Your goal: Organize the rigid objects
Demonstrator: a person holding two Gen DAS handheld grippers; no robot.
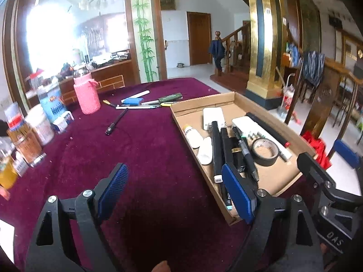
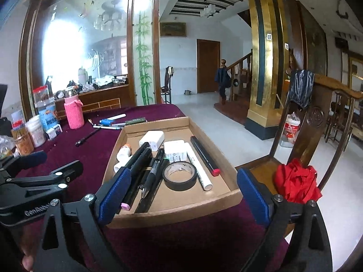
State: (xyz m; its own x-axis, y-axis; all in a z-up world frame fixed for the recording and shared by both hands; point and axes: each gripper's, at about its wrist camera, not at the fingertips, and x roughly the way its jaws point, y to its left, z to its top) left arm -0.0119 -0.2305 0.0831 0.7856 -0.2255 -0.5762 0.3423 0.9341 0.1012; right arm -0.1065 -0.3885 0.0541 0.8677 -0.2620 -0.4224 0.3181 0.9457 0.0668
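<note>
hovering side by side, both hand-held grippers [image 1: 179, 195] [image 2: 183, 195] gape empty.

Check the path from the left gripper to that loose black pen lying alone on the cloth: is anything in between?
Nothing visible. The left gripper is open above bare maroon cloth, and the black pen lies ahead with only cloth between. The cardboard tray sits off to the right.

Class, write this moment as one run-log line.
left gripper: open, empty | right gripper: open, empty | cardboard tray: holds tape roll, pens | black pen: loose on tablecloth
</note>
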